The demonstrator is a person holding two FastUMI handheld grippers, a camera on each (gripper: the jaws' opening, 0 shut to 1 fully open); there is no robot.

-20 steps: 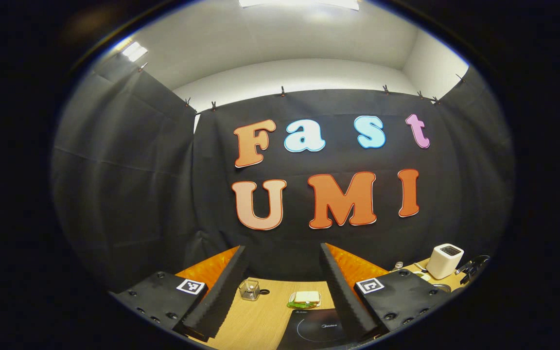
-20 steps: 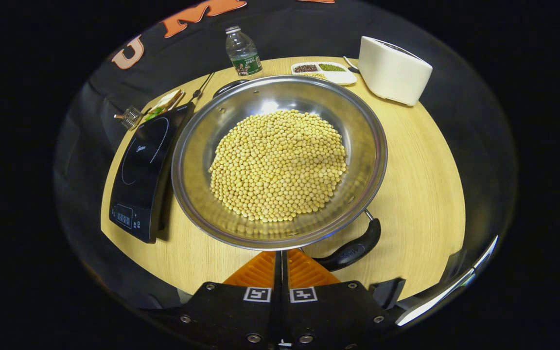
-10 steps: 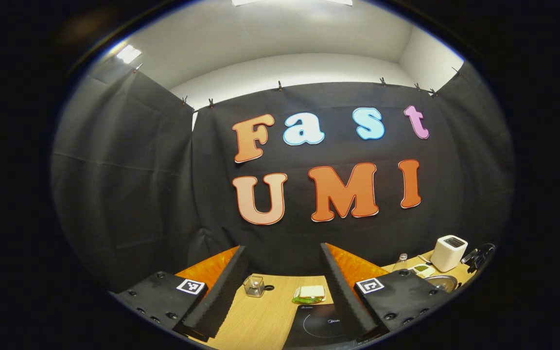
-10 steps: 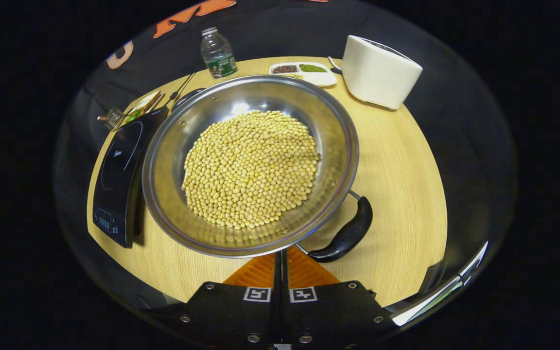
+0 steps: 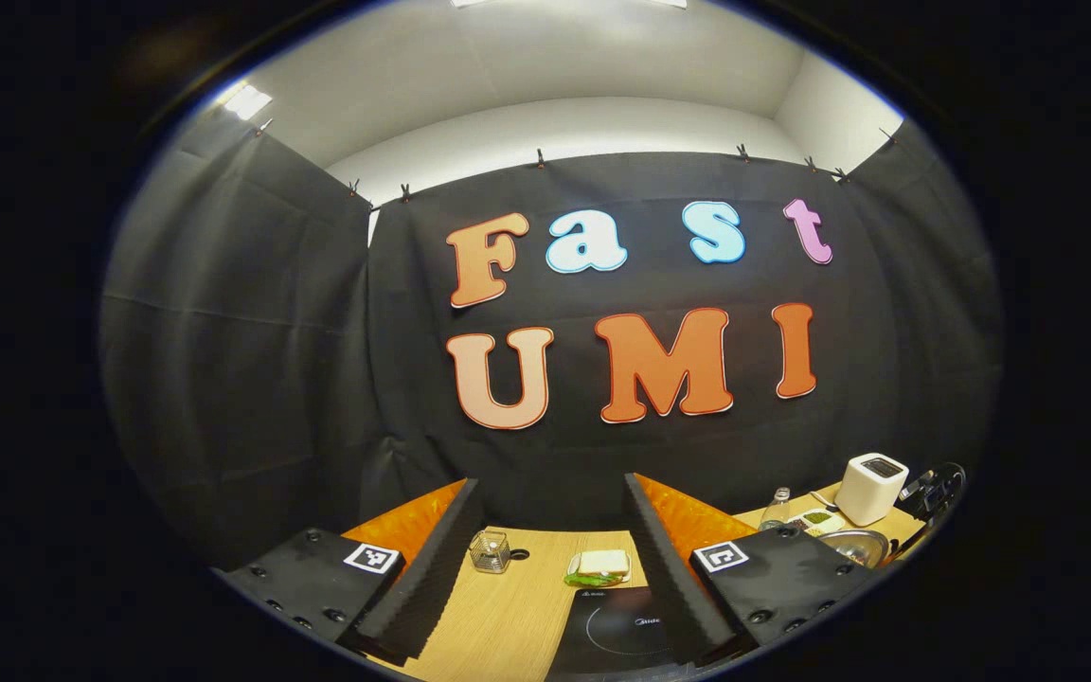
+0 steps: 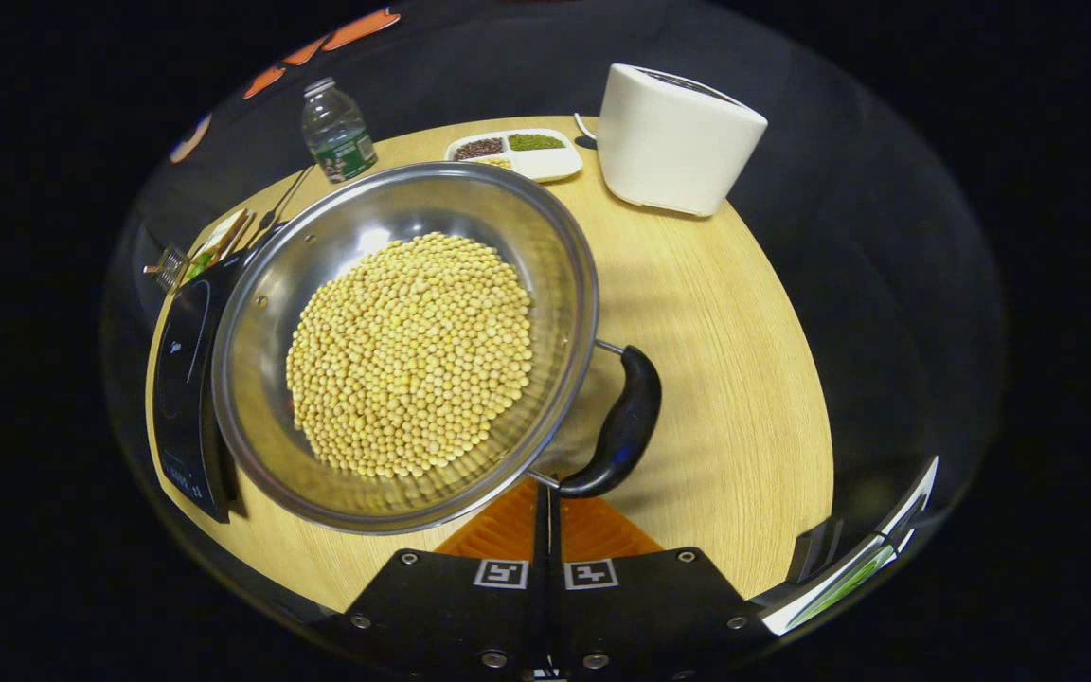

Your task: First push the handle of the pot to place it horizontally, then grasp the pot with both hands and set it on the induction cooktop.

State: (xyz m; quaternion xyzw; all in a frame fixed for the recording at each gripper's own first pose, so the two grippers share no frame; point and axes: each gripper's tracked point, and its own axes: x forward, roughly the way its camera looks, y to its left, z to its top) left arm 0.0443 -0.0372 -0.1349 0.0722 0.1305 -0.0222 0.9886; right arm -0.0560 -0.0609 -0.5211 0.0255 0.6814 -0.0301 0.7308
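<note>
Right of the pot (image 6: 403,350), the shut right hand-held gripper (image 6: 545,497) should nudge the handle (image 6: 623,421) gently; left hand-held gripper (image 5: 545,530) waits wide.

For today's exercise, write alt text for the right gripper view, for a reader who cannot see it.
A steel pot full of yellow beans sits on a wooden table, its black side handle just ahead of the right gripper, whose fingers are closed together. A black induction cooktop lies beside the pot; a white appliance, a bottle and a divided dish stand beyond.
</note>
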